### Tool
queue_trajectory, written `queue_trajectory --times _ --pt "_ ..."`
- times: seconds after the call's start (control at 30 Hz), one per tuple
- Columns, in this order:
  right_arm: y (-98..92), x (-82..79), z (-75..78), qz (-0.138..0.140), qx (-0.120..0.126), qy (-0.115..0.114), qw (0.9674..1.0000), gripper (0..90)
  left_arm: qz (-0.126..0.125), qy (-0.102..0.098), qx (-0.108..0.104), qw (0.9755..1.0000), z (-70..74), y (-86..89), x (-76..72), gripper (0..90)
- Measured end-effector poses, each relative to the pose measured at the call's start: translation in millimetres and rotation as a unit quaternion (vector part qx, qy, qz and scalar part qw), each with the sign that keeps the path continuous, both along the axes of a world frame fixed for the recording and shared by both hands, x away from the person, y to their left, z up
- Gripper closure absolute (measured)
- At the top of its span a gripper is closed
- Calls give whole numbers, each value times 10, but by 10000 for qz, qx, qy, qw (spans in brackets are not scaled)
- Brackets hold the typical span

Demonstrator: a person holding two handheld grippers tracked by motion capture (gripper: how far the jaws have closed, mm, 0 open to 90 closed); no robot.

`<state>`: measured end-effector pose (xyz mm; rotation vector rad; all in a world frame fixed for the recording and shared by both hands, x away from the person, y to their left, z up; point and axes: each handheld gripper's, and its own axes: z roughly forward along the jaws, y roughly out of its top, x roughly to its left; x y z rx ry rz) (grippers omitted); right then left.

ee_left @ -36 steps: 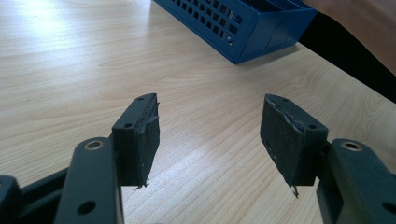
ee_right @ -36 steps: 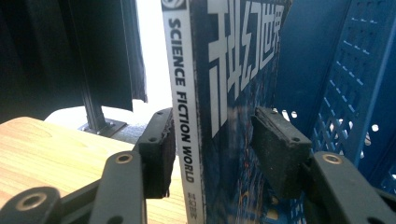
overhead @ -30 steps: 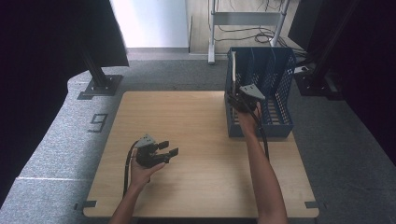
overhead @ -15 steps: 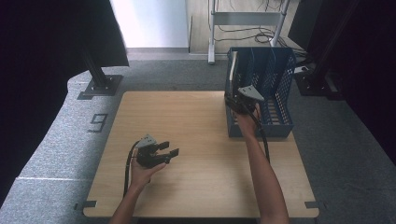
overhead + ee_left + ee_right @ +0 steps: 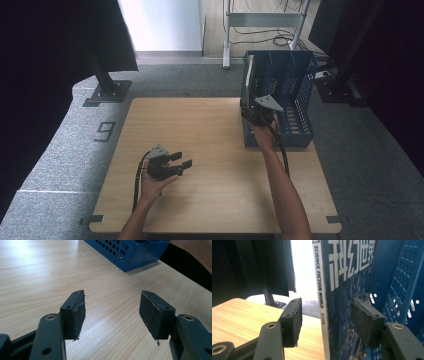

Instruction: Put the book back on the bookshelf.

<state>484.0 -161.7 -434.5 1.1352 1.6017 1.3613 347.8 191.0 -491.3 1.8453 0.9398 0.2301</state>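
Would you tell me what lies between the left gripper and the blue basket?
Bare wooden table only, in the high view and left gripper view, separates the left gripper from the blue basket.

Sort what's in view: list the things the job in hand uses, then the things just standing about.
In use:
- magazine, upright between the open right tongs
- blue rack holding it

Standing about:
- left tongs, open, over the table
- metal stand on the floor
- black post
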Motion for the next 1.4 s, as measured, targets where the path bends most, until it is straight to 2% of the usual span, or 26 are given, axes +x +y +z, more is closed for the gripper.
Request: queue_trajectory --times 0.4,0.47,0.53,0.67,0.77,0.97,1.03,1.17,1.4 --pt "45 -176 85 244 -11 70 9997 417 -18 -44 4 10000 17 -14 -20 379" --pt "51 -222 94 279 30 -32 9996 434 -18 -55 -7 10000 22 -13 -23 380" --pt "49 -256 95 332 101 3 9994 433 -22 -59 -2 10000 24 -11 -23 380" --pt "39 -314 78 395 164 91 9990 432 -26 -73 5 10000 31 -13 -28 380" --pt "26 -382 52 437 242 39 9987 438 -24 -83 6 10000 41 -7 -30 379" --pt "-12 -504 -10 542 256 83 9982 444 0 -88 15 10000 42 0 -28 379" --pt "-24 -545 -27 591 248 180 9978 446 1 -81 22 10000 39 0 -25 379" --pt "-58 -656 -67 682 302 176 9971 449 6 -72 32 10000 34 1 -21 379" --pt "-100 -844 -157 805 247 268 9961 445 28 -81 54 9999 35 8 -22 378"
